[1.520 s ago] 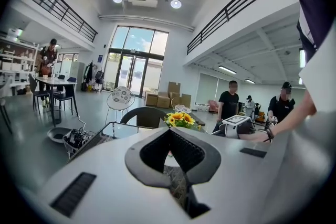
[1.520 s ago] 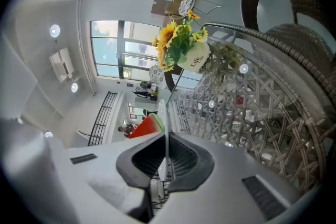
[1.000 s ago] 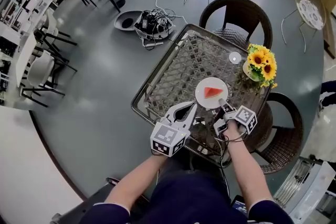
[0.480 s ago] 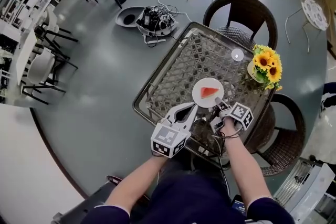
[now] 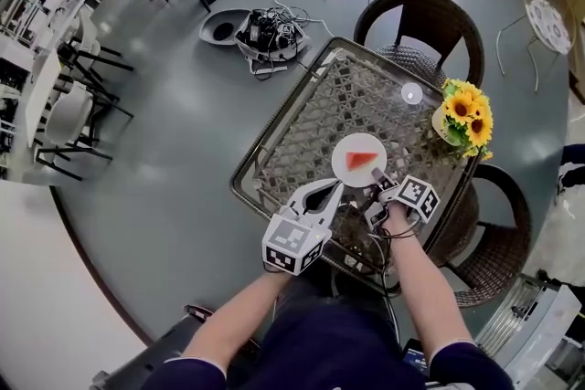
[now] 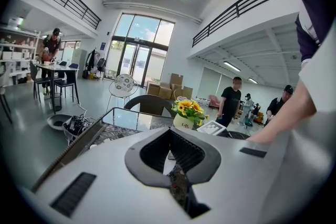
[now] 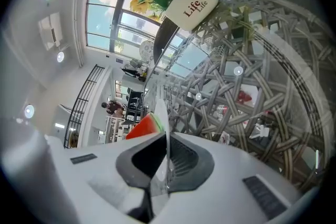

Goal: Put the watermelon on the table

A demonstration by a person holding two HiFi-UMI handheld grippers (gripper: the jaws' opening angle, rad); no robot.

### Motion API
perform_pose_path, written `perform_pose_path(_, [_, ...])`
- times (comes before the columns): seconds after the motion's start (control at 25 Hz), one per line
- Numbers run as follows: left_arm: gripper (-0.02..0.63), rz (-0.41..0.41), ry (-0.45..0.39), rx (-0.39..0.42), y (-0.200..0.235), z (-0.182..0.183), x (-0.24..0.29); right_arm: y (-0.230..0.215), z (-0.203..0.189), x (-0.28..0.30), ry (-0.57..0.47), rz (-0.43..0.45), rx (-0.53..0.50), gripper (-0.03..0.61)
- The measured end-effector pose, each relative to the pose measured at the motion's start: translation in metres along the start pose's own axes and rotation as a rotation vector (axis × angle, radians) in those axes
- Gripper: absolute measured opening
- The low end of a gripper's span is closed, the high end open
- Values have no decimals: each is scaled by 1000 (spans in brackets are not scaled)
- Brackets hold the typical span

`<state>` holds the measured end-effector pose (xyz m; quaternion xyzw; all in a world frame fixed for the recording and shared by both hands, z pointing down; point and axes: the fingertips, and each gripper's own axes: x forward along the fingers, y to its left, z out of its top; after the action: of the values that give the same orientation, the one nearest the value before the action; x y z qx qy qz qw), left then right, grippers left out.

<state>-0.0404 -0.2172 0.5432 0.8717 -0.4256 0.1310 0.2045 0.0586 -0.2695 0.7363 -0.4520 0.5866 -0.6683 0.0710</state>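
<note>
Your right claw (image 5: 377, 175) is clamped on the near rim of the plate (image 5: 352, 144). In the right gripper view the plate's thin white edge (image 7: 161, 115) runs straight between the two closed jaws (image 7: 167, 136). The watermelon (image 5: 363, 161), a red wedge with a green rind, lies on that plate just beyond the claw. In the right gripper view it shows just left of the plate's edge (image 7: 143, 126). The plate is over the near half of the desk (image 5: 311, 119). You cannot tell from these views whether it rests on the glass top.

Your left claw (image 5: 336, 187) has its tips together with nothing between them (image 6: 170, 131). It sits at the desk's near edge, just beside the plate's near-left rim.

A pot of sunflowers (image 5: 466, 116) stands at the desk's far-right side, well apart from the plate. A chair (image 5: 420, 23) sits behind the desk.
</note>
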Motion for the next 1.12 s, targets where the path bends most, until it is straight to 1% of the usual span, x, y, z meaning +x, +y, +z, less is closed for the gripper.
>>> perform_pose_path(0.12, [5,-3,4,0,-1,-1,0,-2,1,2,4,-21,-33,11])
perform_pose_path(0.32, [5,0,8,-4,3,-3,-3,-3,2,3,0,-77,-144,12])
perform_pose_path(0.44, [5,-1,10,-11,3,-6,-3,-4,2,3,8,-102,-191,15])
perform_pose_path(0.68, [5,-14,9,-14,0,-8,-2,-8,-1,5,36,-177,-303,43])
perform_pose_path(0.96, [5,-15,10,-17,1,-7,-3,-5,3,5,38,-268,-498,75])
perform_pose_path(1.12, [5,-16,13,-21,2,-10,-3,-9,4,6,46,-310,-558,92])
